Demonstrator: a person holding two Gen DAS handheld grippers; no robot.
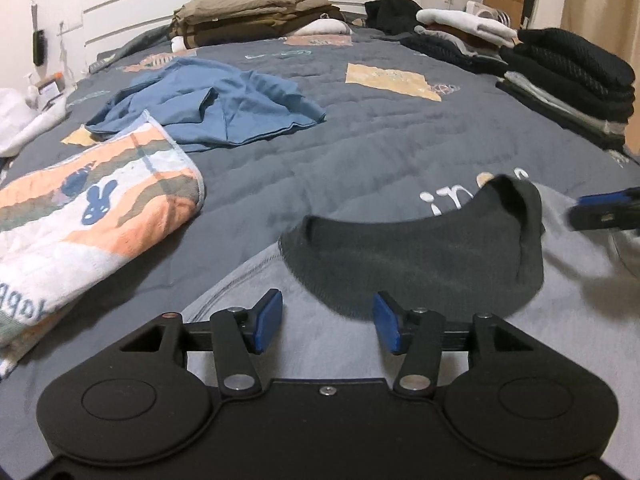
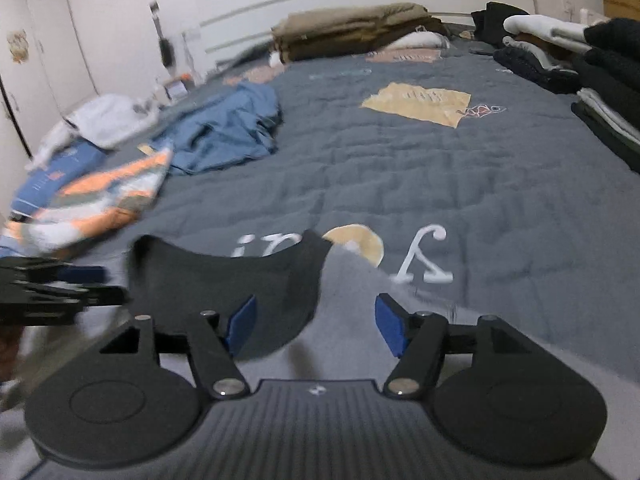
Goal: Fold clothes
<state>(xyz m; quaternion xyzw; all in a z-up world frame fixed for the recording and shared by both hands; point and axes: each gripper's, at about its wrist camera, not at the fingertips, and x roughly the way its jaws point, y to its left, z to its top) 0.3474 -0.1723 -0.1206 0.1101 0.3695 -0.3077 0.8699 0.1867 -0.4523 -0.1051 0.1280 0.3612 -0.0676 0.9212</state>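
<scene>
A light grey sweatshirt (image 1: pixel 440 340) with a dark grey collar (image 1: pixel 420 256) lies flat on the bed at the near edge, neck opening facing away. My left gripper (image 1: pixel 327 322) hovers open just before the collar's left half, nothing between its blue pads. In the right wrist view the same grey garment (image 2: pixel 352 320) and collar (image 2: pixel 224 280) lie below my right gripper (image 2: pixel 316 326), which is open and empty, near the collar's right end. The right gripper shows at the far right of the left view (image 1: pixel 604 210); the left one shows blurred at the left of the right view (image 2: pixel 60 292).
A dark grey quilted bedspread (image 1: pixel 360 140) covers the bed. A crumpled blue garment (image 1: pixel 216 104) and a striped orange towel (image 1: pixel 92 216) lie to the left. Folded dark clothes (image 1: pixel 572 80) are stacked along the right edge; brown folded bedding (image 1: pixel 256 18) sits at the headboard.
</scene>
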